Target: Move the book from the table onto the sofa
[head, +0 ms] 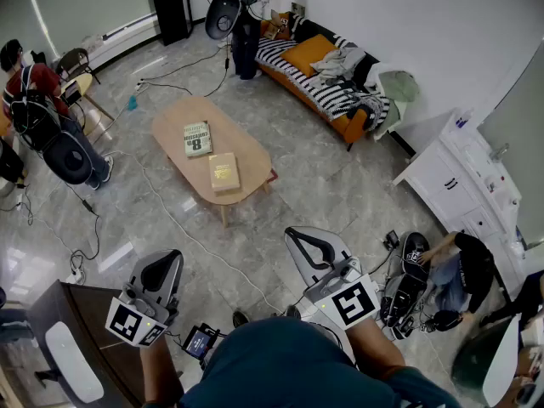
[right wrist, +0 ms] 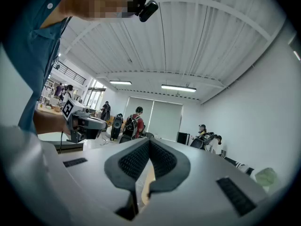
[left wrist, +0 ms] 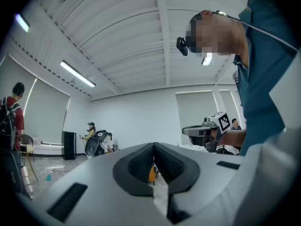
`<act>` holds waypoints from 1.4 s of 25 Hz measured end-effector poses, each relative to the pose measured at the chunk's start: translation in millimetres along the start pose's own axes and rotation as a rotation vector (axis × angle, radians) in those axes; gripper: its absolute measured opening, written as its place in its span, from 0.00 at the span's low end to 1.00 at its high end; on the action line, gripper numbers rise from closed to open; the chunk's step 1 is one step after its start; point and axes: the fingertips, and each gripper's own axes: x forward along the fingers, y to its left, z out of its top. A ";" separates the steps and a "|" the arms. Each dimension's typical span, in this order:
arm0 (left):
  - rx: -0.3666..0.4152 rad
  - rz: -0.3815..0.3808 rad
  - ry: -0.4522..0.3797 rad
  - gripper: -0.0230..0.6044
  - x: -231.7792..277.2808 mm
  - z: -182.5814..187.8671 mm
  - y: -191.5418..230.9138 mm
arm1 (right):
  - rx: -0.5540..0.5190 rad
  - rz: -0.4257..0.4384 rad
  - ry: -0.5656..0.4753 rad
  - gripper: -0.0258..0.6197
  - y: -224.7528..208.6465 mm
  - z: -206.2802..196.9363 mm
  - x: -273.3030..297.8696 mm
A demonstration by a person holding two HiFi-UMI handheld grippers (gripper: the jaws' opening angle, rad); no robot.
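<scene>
Two books lie on the oval wooden table (head: 170, 124) in the head view: a greenish one (head: 197, 138) marked with a large 8 and a tan one (head: 223, 172) nearer me. The orange sofa (head: 299, 56), with a striped blanket and clothes piled on it, stands against the far wall. My left gripper (head: 165, 262) and right gripper (head: 299, 238) are held level close to my body, well short of the table. Both are shut with nothing between the pads, as the left gripper view (left wrist: 154, 161) and the right gripper view (right wrist: 149, 158) show.
Cables (head: 170, 219) trail across the tiled floor between me and the table. A person with a backpack (head: 38, 109) stands at the left, another (head: 242, 15) stands by the sofa's far end, and one (head: 459, 270) crouches at the right. A white cabinet (head: 463, 185) stands right, a dark cabinet (head: 51, 330) at bottom left.
</scene>
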 end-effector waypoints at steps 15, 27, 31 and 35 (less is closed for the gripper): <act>-0.025 -0.010 0.010 0.04 -12.9 -13.1 13.7 | 0.011 -0.002 0.011 0.06 18.2 -7.6 13.2; -0.066 -0.037 0.014 0.04 -16.3 -25.3 30.9 | 0.028 -0.021 0.024 0.06 23.1 -14.2 28.8; -0.082 -0.050 -0.005 0.04 -22.3 -29.4 43.3 | 0.020 -0.039 0.036 0.06 33.7 -14.5 40.4; -0.092 -0.046 -0.021 0.04 -23.0 -34.9 57.8 | -0.001 -0.058 0.034 0.06 37.1 -14.1 52.5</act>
